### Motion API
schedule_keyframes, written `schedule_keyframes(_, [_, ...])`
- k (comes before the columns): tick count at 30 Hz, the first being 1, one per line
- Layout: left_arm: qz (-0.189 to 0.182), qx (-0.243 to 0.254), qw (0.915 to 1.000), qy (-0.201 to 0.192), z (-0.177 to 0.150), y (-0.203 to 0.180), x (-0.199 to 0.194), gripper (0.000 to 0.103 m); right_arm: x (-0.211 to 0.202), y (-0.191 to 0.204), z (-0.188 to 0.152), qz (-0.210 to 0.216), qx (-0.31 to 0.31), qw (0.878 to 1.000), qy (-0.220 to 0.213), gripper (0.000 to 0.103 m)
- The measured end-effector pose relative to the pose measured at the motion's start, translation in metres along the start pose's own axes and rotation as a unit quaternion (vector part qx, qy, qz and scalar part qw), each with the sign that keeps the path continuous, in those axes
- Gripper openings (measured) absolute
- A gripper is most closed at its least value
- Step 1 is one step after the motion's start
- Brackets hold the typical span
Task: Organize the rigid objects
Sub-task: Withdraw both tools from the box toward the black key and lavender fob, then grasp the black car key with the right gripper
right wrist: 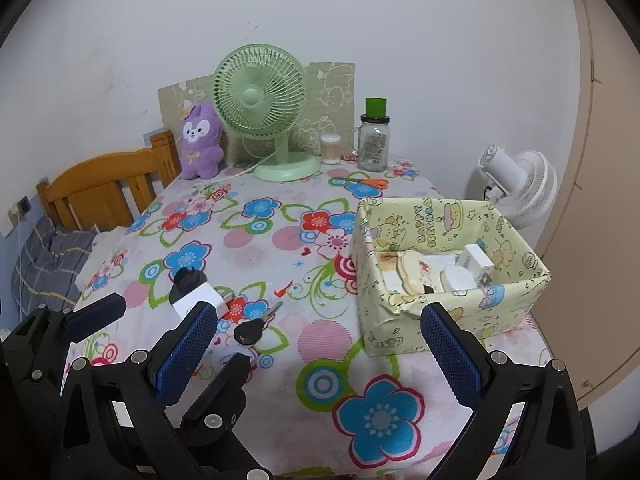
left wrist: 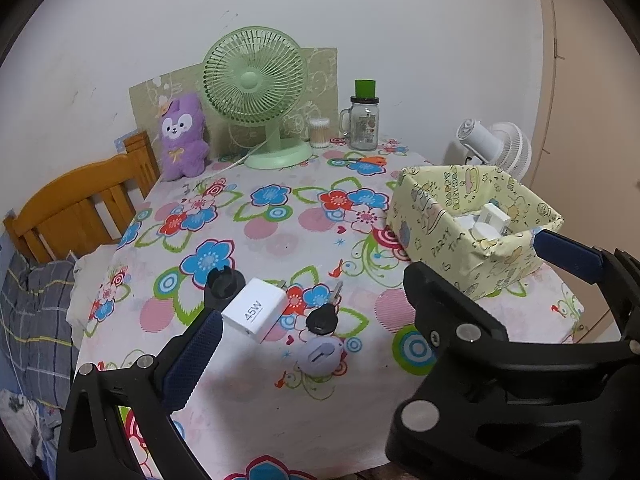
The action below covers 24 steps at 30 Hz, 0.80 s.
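Fingers of both grippers stand spread apart and carry nothing. In the left wrist view our left gripper (left wrist: pixel 372 300) opens toward a small cluster near the front of the bench (left wrist: pixel 280 400): a white charger (left wrist: pixel 254 314) marked 45W, a black-headed key (left wrist: pixel 325 314), a lilac round case (left wrist: pixel 322 356) and a black knob-like piece (left wrist: pixel 225 282). The charger lies just beside the left blue finger pad (left wrist: pixel 196 354), between the two fingers but well over to that side, with its long axis running diagonally and its prongs pointing away to the right. The key rests just right of the charger, blade pointing away from us; the lilac case sits nearer to us, close to the key's head.

Our right gripper (right wrist: pixel 316 346) hovers farther right, its right finger (right wrist: pixel 452 350) close to the near wall of the paper-covered box (right wrist: pixel 516 292); whether they touch we cannot tell. We judge the left gripper the nearer to the cluster and the right the nearer to the box.

The box, open at the top, stands at the bench's right side and already holds two white plug adapters (right wrist: pixel 474 266), a cream round compact (right wrist: pixel 414 276) and some flat white items beneath. The charger seems the likely next pick, with the box to its right as the probable destination.
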State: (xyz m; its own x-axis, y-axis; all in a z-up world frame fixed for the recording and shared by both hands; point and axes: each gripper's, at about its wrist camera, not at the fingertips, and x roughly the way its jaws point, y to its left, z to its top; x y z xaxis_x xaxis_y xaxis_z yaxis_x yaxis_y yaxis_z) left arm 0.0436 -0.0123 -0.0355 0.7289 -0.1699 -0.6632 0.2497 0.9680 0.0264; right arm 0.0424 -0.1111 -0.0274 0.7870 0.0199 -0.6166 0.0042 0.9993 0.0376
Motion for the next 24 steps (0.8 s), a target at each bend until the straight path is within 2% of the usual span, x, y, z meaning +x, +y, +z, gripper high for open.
schedule_keyframes(11, [0.0, -0.004, 0.9999, 0.011, -0.015, 0.013, 0.014, 0.103, 0.013, 0.015, -0.014, 0.013, -0.012, 1.0, 0.004, 0.103])
schedule_keyframes(16, [0.005, -0.011, 0.9998, 0.018, -0.022, 0.023, 0.024, 0.103, 0.025, 0.019, -0.021, 0.035, -0.009, 0.999, 0.016, 0.103])
schedule_keyframes(24, [0.013, -0.015, 0.999, 0.04, -0.034, 0.035, 0.045, 0.103, 0.045, 0.029, -0.031, 0.03, -0.027, 0.999, 0.026, 0.103])
